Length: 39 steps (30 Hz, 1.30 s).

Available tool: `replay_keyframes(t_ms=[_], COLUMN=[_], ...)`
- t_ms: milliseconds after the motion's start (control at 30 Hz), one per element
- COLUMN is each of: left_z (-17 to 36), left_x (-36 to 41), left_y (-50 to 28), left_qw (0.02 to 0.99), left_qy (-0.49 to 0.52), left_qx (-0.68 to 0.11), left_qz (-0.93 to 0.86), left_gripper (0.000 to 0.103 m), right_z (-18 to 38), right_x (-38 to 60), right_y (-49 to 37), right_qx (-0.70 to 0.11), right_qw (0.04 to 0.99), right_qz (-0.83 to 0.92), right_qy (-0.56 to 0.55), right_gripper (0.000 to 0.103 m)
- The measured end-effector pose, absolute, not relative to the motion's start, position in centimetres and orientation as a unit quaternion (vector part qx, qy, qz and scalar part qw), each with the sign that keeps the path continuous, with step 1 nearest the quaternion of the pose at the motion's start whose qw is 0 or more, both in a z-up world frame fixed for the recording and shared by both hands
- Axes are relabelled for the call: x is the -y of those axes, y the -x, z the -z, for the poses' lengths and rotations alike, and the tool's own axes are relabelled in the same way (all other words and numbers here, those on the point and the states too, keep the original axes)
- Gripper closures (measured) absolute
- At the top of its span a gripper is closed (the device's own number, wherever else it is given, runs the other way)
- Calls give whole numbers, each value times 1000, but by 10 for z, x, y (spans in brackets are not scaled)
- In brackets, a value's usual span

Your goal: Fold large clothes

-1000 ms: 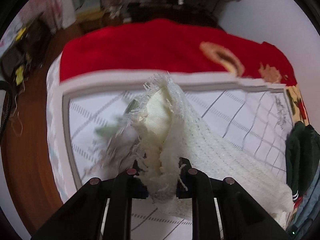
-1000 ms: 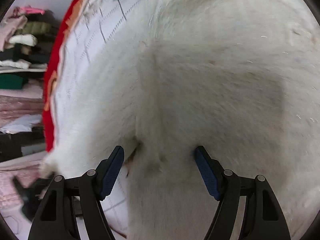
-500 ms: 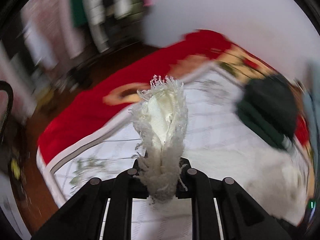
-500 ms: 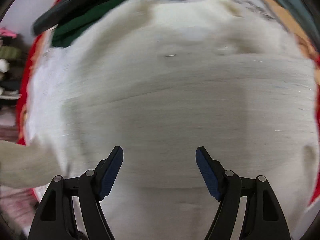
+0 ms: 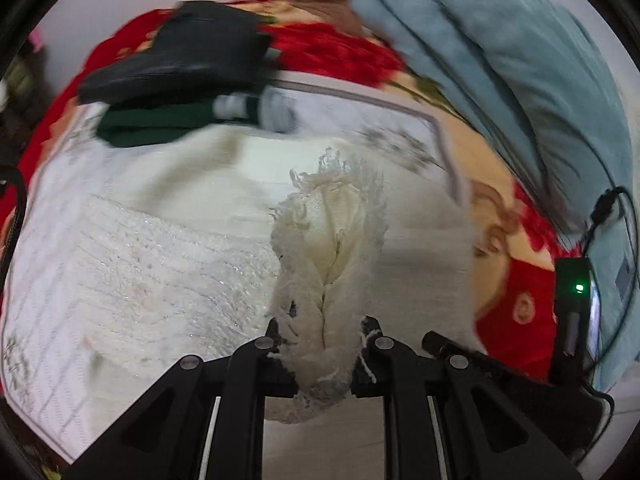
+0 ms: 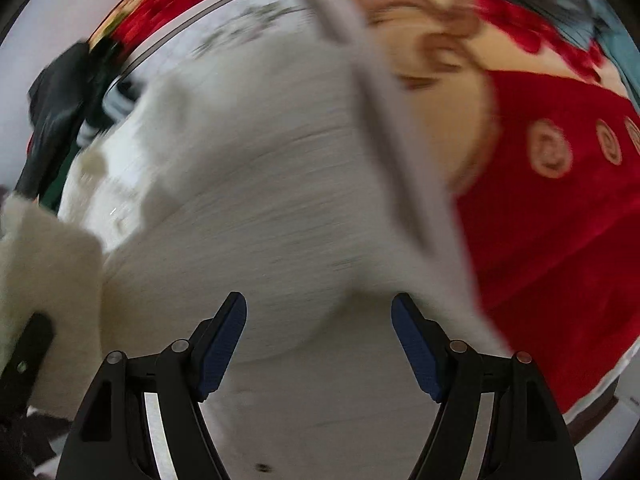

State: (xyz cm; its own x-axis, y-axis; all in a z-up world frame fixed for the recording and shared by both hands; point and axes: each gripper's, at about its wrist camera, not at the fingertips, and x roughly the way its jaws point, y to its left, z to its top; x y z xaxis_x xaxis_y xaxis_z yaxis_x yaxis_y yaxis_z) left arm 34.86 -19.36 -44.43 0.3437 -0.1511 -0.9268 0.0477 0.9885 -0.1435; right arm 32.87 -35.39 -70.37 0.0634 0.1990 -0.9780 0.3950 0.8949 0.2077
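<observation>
A fringed fold of the cream garment [image 5: 328, 248] is pinched between the closed fingers of the left gripper [image 5: 322, 340], and the bunched cloth stands up in front of the camera. The rest of the garment is spread on the bed [image 5: 528, 280], over a white checked sheet [image 5: 36, 340] and a red patterned blanket [image 6: 560, 220]. The right gripper [image 6: 319, 344] is held wide open above the garment, with nothing between its blue pads [image 6: 218, 352]. Dark folded clothes [image 5: 180, 64] are stacked at the far left, and a blue quilt [image 5: 500, 48] lies far right.
</observation>
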Motion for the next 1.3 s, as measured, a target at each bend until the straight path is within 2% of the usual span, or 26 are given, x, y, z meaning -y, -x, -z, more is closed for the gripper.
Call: replay_keyframes(t_ms=[167,267,300,333,367,400,500,733,833,867,900,967,1133,1267,1300], left_z=[465,475,476,475,475,473,462,457,472,477,482,486,479,486,488], left_x=[241,247,244,239,235,231,200,85,45,37,30,22,11,-7,-15], left_y=[-366,-370,-372,-371,-373,-374,-369,-329,-307,-302,-297,-292,-289,-293,-292], left_qw=[804,796,795,795,795,796,805,791,767,760,753,747,761,753,751], left_qy=[35,40,53,63,71,74,76,90,91,87,85,75,48,46,50], left_qx=[-591,-602,-601,-601,-599,-597,-587,-595,-611,-617,-623,-628,-610,-615,-616], left_qz=[56,49,53,60,69,70,41,-111,-172,-184,-193,-205,-216,-229,-233], left_gripper=[90,78,61,29,15,8,8,8,8,8,8,8,8,8,8], right_z=[697,693,691,689,687,684,679,693,724,734,743,743,677,716,721], right_x=[403,422,431,432,438,443,436,352,307,297,288,277,305,318,319], right_y=[-324,-322,-319,-321,-318,-315,-313,-351,-368,-371,-374,-381,-396,-404,-402], right_qx=[-675,-668,-665,-664,-662,-660,-654,-654,-696,-707,-716,-719,-629,-691,-706], right_qw=[701,703,704,704,704,704,702,676,638,631,627,635,742,695,677], right_qz=[80,75,73,72,71,68,53,-58,-104,-103,-103,-94,-42,-29,-32], right_qy=[-217,-231,-238,-242,-247,-252,-276,-334,-312,-301,-289,-268,-225,-199,-207], right_gripper=[26,26,26,26,26,26,26,26,27,39,90,95,96,96,92])
